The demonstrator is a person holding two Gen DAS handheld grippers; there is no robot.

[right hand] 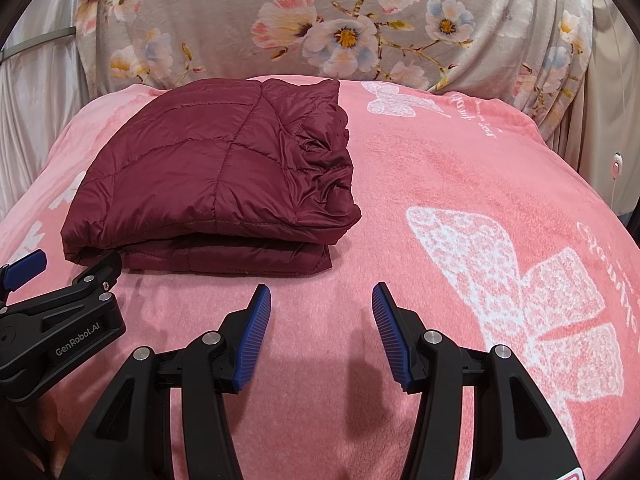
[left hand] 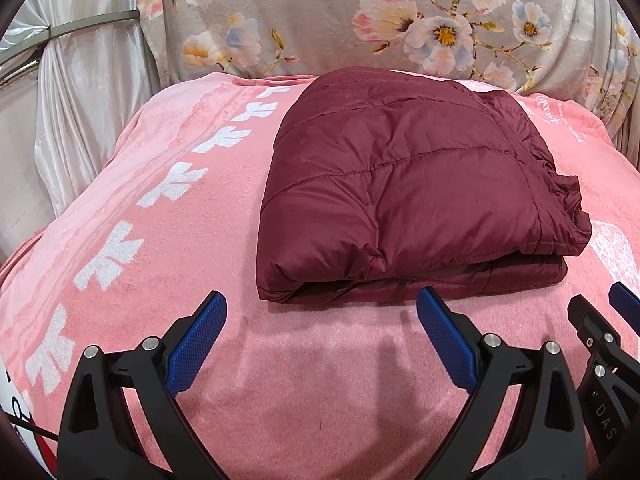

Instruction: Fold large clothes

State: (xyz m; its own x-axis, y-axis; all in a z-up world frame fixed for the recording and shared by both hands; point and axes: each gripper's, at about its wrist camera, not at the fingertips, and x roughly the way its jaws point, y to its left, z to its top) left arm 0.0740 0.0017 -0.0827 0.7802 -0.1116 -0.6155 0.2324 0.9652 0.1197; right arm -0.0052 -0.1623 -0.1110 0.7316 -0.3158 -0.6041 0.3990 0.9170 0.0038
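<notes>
Both fisheye views are evenly and brightly lit and sharp. Soft shadows of the tongs fall on the pink blanket just beyond them, so the light comes from behind. Straight lines bow outward; dark vignetting fills all 4 corners.

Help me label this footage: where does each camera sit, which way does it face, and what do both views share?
Left wrist: sits on the left gripper, low over the pink blanket, facing the folded maroon jacket straight ahead; its own open fingers show, and the right gripper at the right edge.
Right wrist: sits on the right gripper, facing the same way, jacket ahead-left; its own open fingers and the left gripper show.
Shared: jacket, blanket, the floral cloth behind, and each other's gripper.
</notes>
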